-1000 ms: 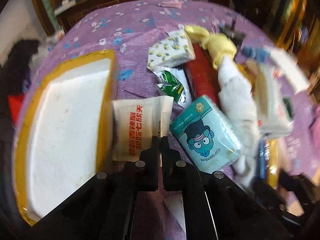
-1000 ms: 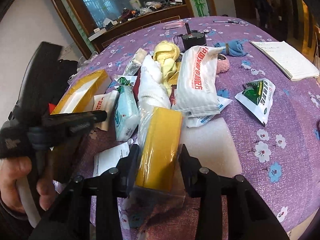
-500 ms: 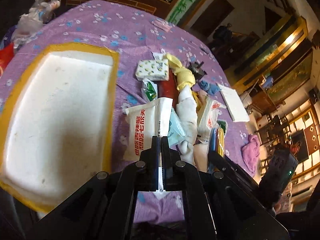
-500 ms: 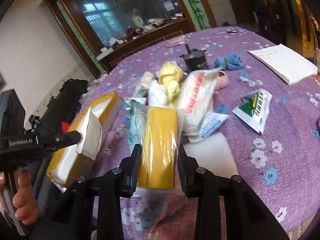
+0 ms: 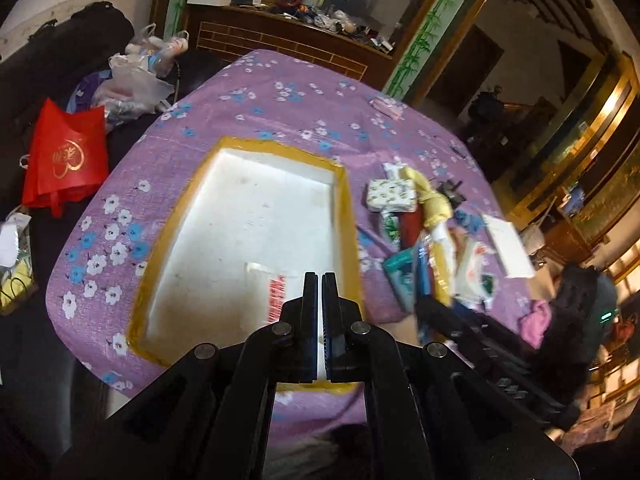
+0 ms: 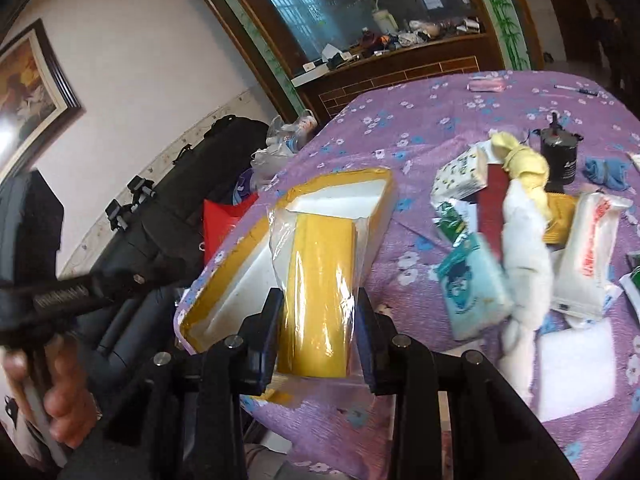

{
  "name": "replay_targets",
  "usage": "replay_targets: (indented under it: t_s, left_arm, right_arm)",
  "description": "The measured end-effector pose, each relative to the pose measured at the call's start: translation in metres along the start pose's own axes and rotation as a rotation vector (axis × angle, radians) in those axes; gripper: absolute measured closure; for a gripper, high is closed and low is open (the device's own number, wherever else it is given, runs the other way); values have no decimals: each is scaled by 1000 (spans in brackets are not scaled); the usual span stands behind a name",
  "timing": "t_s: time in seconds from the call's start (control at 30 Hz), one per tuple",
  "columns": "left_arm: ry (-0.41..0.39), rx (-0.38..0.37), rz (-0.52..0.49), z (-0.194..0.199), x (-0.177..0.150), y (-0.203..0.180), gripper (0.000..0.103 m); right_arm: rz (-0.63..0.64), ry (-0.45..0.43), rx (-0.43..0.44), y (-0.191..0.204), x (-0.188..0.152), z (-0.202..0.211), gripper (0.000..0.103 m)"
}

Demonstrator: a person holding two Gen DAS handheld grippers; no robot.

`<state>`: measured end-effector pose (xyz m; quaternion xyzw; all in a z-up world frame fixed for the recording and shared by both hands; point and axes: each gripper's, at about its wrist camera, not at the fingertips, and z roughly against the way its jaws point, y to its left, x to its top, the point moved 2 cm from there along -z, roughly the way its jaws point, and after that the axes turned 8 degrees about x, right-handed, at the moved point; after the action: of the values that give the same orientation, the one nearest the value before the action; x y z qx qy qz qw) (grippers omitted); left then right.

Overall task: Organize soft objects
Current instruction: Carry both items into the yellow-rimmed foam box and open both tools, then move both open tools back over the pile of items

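A white foam tray with a yellow taped rim (image 5: 224, 160) lies on the purple flowered tablecloth; it also shows in the right wrist view (image 6: 344, 178). My left gripper (image 5: 319, 280) is shut on a white packet with red print (image 5: 276, 292) and holds it over the tray's near right part. My right gripper (image 6: 318, 304) is shut on a yellow pack in clear wrap (image 6: 320, 292), held above the tray's near end. A pile of soft packs lies to the right of the tray: a teal tissue pack (image 6: 470, 284), a white rolled towel (image 6: 524, 260), a yellow cloth (image 6: 520, 160).
A black jar (image 6: 558, 156), a blue cloth (image 6: 604, 170) and a white notebook (image 5: 508, 244) lie beyond the pile. A white foam sheet (image 6: 576, 364) lies at the table's near right. A red bag (image 5: 66, 156) and plastic bags (image 5: 136, 80) sit off the table's left.
Both grippers rose and swung left. The white packet left the cloth and now hangs over the tray. The yellow pack came from the pile to above the tray's near end.
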<state>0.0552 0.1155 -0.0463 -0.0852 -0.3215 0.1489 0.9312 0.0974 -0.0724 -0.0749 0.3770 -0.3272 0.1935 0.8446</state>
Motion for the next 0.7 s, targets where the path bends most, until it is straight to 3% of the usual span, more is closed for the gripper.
replay_targets:
  t_s: [0.07, 0.2, 0.3, 0.47, 0.6, 0.67, 0.7]
  left_arm:
    - [49, -6, 26, -17, -4, 13, 102]
    - [89, 65, 43, -42, -17, 31, 102]
    - [117, 49, 62, -53, -22, 39, 102]
    - [158, 103, 60, -71, -30, 50, 101]
    - [176, 127, 70, -77, -34, 57, 98]
    - [162, 134, 98, -73, -32, 61, 83]
    - [144, 127, 110, -68, -30, 62, 68]
  right_arm:
    - [-3, 32, 0, -1, 0, -9, 69]
    - [17, 103, -2, 4, -4, -35, 69]
    - [61, 152, -8, 19, -10, -54, 69]
    - [72, 169, -87, 22, -11, -79, 66]
    - [87, 154, -75, 23, -15, -78, 60]
    - [72, 137, -34, 22, -13, -74, 48]
    - [55, 131, 4, 21, -12, -71, 44]
